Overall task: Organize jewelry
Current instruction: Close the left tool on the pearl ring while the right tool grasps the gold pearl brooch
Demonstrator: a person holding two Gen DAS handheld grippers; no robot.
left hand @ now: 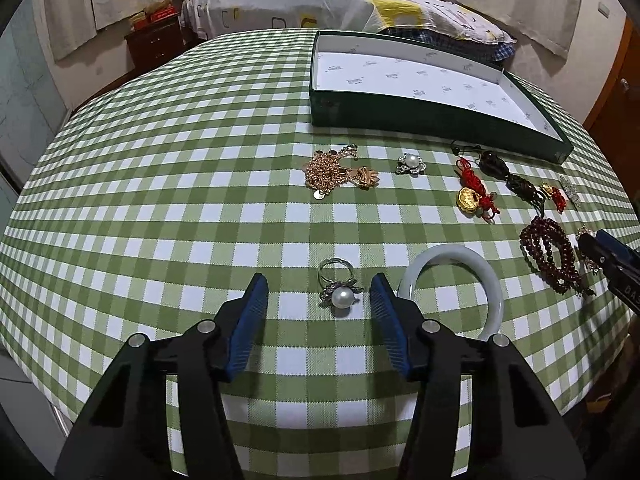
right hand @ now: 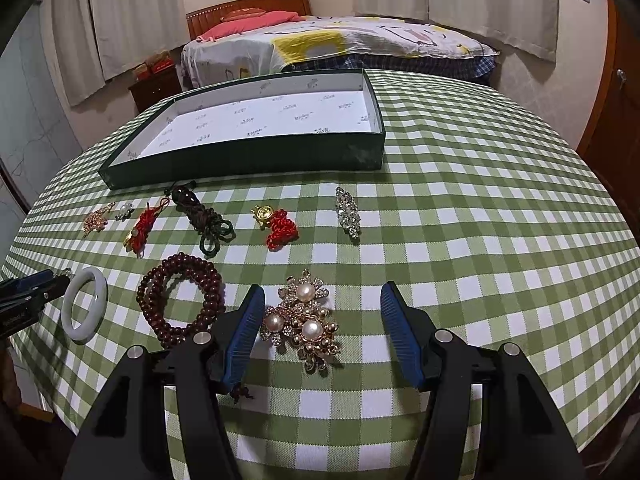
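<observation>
Two grippers low over a table with a green and white checked cloth (left hand: 168, 168).

Left gripper (left hand: 319, 294) wide open, holding nothing. Between its blue pads (left hand: 250, 330), a pearl ring (left hand: 338, 287) flat on the cloth, touched by neither pad. Just right of the ring, a pale jade bangle (left hand: 452, 294), with the right pad's tip close by its left edge.

Right gripper (right hand: 322, 304) wide open too, holding nothing. Between its fingers, nearer the left one, a gold brooch with three pearls (right hand: 302, 324) on the cloth. Hard to tell if the left finger touches it. Left of that finger, a coil of dark red beads (right hand: 180, 304), partly under the finger. Further left, the same bangle and the tip of the left gripper.

Farther back, a row of small things: a gold chain (left hand: 338, 172) on the far left, then a small pearl flower pin (left hand: 411, 164), a gold charm on red cord (left hand: 476, 196), a dark stone on green cord (right hand: 204, 216), a second gold charm with a red knot (right hand: 276, 224), and a sparkly silver clip (right hand: 348, 214) on the right.

At the far side of the table, a flat green box (right hand: 248, 156), open, white inside with small printed marks, nothing in it. Behind the table, a bed (right hand: 320, 46) with a pink pillow (right hand: 248, 22).
</observation>
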